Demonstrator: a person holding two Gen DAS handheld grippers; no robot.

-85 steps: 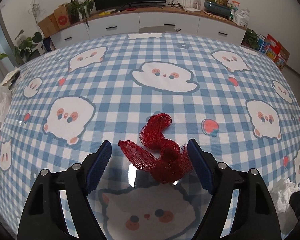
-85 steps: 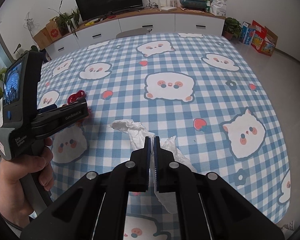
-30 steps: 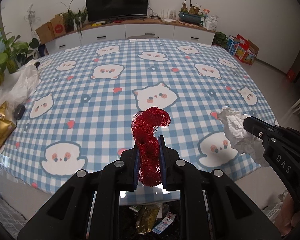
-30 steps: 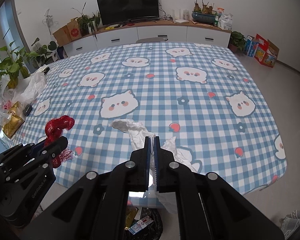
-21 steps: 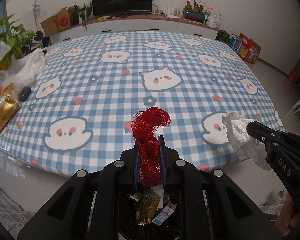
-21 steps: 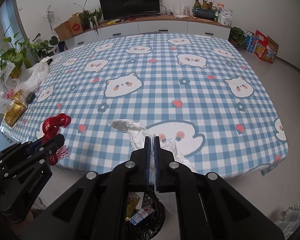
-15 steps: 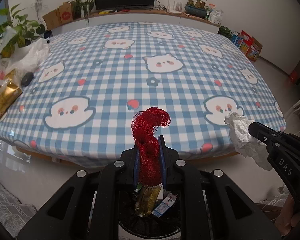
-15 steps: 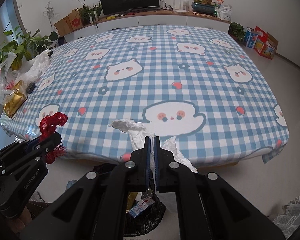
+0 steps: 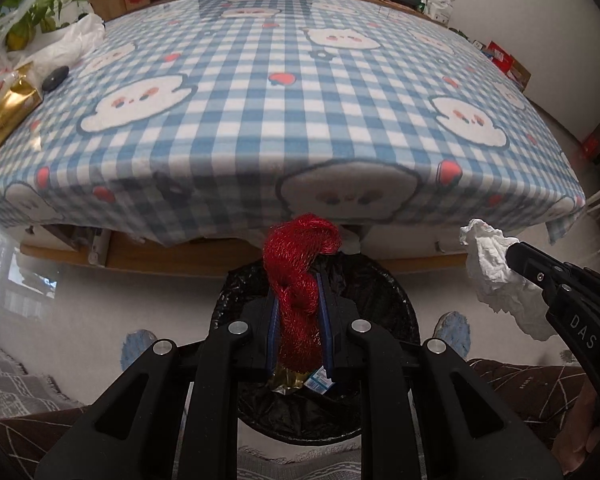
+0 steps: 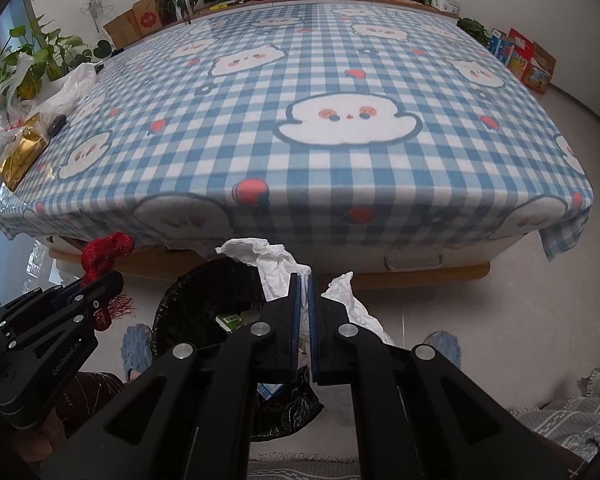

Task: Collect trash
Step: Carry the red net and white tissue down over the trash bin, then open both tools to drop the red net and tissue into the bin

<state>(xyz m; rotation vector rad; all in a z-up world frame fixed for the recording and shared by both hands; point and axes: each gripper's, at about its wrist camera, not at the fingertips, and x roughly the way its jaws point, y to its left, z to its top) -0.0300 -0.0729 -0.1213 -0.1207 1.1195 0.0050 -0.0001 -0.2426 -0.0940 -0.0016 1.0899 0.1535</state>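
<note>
The left hand-held gripper (image 9: 298, 300) is clenching the red net (image 9: 300, 276), its long axis upright, directly over the bin (image 9: 396, 312) below the counter (image 9: 260, 80) edge. The right hand-held gripper (image 10: 304, 300) is pinching the tissue (image 10: 272, 264), hanging over the bin's right rim, slightly farther off.

A table covered by a blue-and-white checked tablecloth (image 10: 260, 128) printed with cartoon animal faces and red strawberries. At its far left corner lie a white plastic bag (image 10: 66, 94), a gold foil packet (image 10: 20, 158) and a small dark oval object (image 10: 56, 123). On the pale floor (image 10: 520, 300) below stands a black-lined trash bin (image 9: 384, 304).
</note>
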